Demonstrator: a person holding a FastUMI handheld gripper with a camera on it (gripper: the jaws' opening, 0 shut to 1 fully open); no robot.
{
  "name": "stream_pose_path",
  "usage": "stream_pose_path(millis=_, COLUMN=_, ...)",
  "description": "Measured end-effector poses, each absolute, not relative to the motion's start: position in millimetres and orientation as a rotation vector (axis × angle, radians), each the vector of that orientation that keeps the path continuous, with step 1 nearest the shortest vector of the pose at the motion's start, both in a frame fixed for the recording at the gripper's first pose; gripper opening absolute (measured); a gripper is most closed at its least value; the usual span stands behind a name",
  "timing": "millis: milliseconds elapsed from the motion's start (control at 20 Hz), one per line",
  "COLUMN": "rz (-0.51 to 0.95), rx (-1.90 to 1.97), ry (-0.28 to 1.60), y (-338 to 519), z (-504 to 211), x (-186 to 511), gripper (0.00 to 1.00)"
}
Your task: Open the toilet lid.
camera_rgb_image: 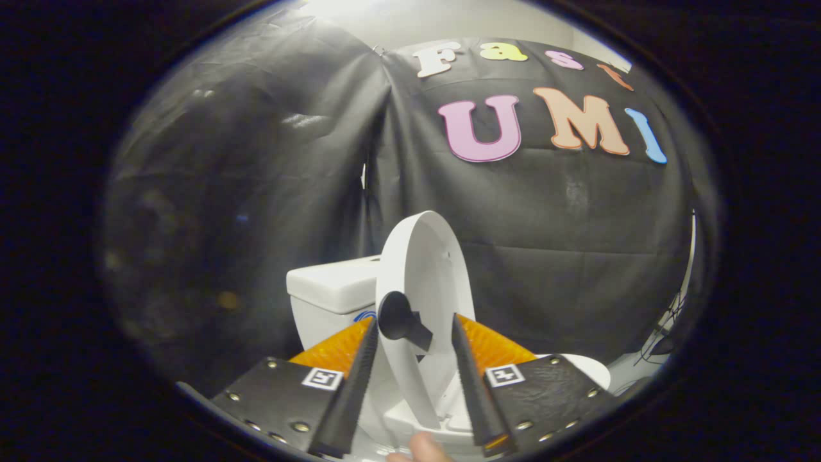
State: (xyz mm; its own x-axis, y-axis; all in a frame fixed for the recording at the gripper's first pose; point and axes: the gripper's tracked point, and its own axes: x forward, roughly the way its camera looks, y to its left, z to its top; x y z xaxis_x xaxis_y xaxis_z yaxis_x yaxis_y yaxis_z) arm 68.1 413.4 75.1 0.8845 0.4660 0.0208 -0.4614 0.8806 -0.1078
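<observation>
The white toilet lid (426, 269) stands raised, nearly upright and edge-on to me, leaning toward the tank (330, 289). A black knob handle (397, 317) sticks out from the lid's near edge. My gripper (414, 321) is open, with one finger on each side of the lid's lower part. The knob sits just inside the left fingertip (371, 330), and a gap shows between it and the right fingertip (457, 330). The seat and bowl rim (587, 367) show low, beyond the right finger.
Black cloth walls close in behind and to the left of the toilet. Cables (667, 321) hang at the far right by a white edge. A person's fingertip (420, 447) shows at the bottom between the fingers.
</observation>
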Motion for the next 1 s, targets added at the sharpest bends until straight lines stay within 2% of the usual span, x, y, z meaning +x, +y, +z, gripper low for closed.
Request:
stream_pose_path(millis=150, rz=0.466, rx=-0.096, ry=-0.055, y=389.4, z=87.9, x=68.1, gripper=0.92)
stream_pose_path(millis=1000, rz=0.378, rx=-0.039, ry=0.000, y=275.3, z=99.0, x=75.0, gripper=0.92)
